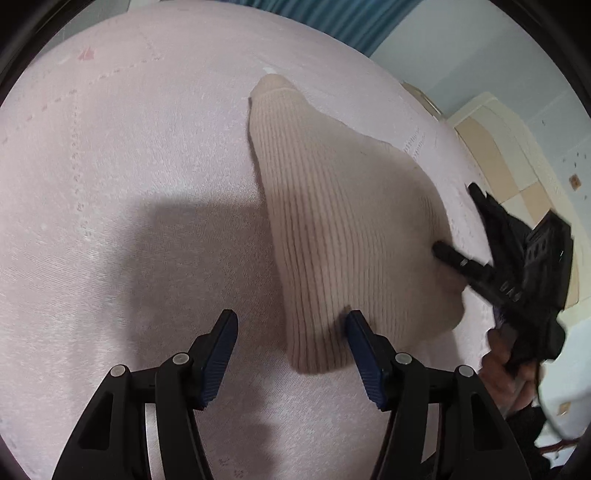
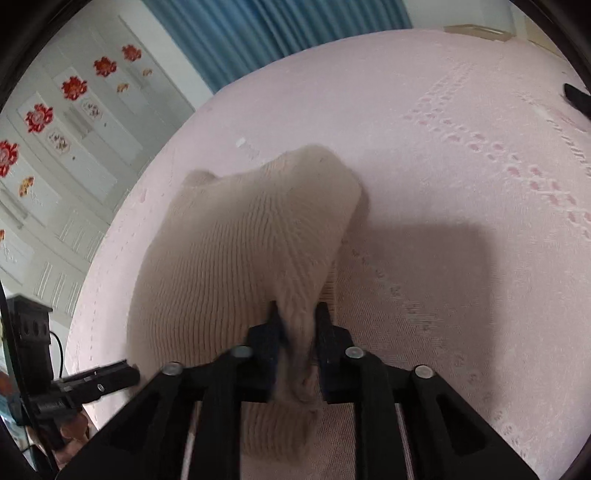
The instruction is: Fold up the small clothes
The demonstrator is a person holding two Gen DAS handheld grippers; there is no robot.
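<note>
A: Right hand-held gripper (image 2: 297,314): pinching or just straddling?
B: Fold of the beige ribbed sock (image 2: 243,240) bunched between the jaws, blue pads close on both sides. Real pressure hard to judge; looks loose, a slack hold at best. Cloth rising to a ridge there, so probably gathered for folding over.
A: Left hand-held gripper (image 1: 291,328)?
B: Spread wide, nothing gripped. Right pad (image 1: 356,332) at the sock's near edge, left pad over bare sheet. Likely placed to pin or take that edge once the fold comes across.
A: Sock location?
B: On the pink bed sheet (image 1: 110,166), mid-bed. Narrow end away towards the blue curtain (image 2: 258,33), wide end near both tools. Not folded yet, only humped.
A: Poses?
B: Both tilted steeply down at the bed. Right coming in from the sock's right side in the left view, fingertip (image 1: 441,249) on the cloth edge, bare hand (image 1: 506,373) behind the handle. Left at the near end, low over the sheet.
A: Risk?
B: Loose cloth slipping out before the fold lands.
</note>
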